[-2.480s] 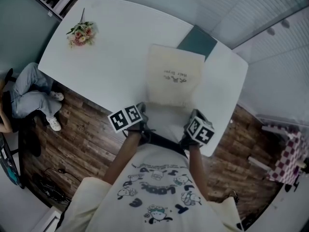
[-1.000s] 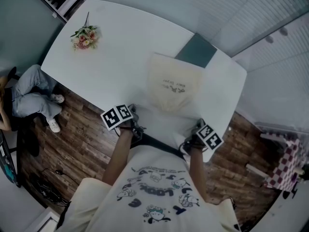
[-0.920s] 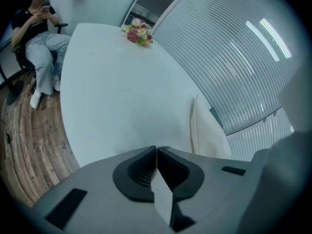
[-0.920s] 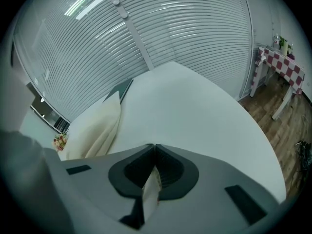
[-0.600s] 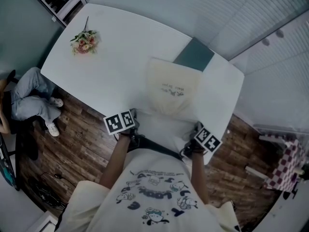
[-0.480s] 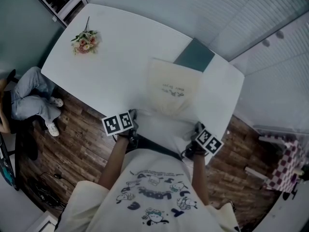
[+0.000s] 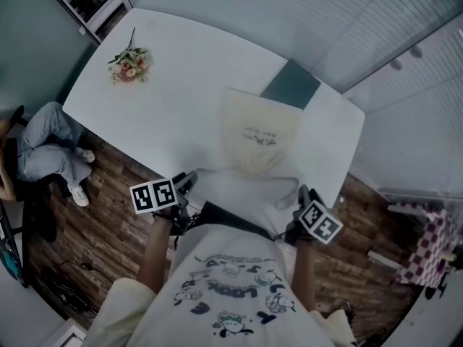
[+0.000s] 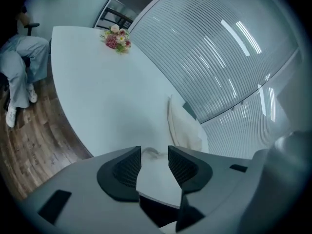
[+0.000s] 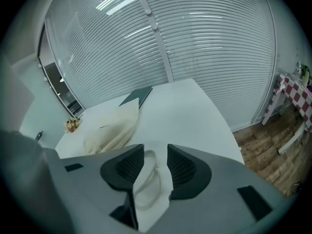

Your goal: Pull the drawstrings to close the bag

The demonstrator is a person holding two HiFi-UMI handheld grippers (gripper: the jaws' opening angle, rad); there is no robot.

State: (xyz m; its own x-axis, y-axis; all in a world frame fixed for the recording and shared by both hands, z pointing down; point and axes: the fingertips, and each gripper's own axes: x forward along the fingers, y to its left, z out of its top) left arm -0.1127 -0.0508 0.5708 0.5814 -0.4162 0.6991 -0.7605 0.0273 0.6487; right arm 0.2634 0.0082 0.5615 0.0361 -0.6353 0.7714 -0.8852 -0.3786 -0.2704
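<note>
A cream drawstring bag [image 7: 259, 130] lies flat on the white table [image 7: 181, 85], its gathered mouth toward me. One drawstring [image 7: 210, 170] trails left from the mouth, and the other forms a loop [image 7: 287, 192] on the right. My left gripper [image 7: 187, 179] hovers by the left string's end, and its jaws have just been opening. In the left gripper view the gripper [image 8: 154, 157] is open, with the string [image 8: 151, 153] on the table behind the gap. My right gripper [image 9: 156, 160] has also just been opening; the string loop [image 9: 146, 184] lies loose below its jaws.
A dark green pad [image 7: 291, 85] lies under the bag's far end. A small flower bunch [image 7: 127, 58] rests at the table's far left. A person [image 7: 40, 139] sits beside the table's left end. A checked cloth [image 7: 427, 237] hangs at the right over the wooden floor.
Both grippers have drawn back toward me and apart, and their jaws have opened. The strings, pulled out from the bag's mouth, now lie loose on the table.
</note>
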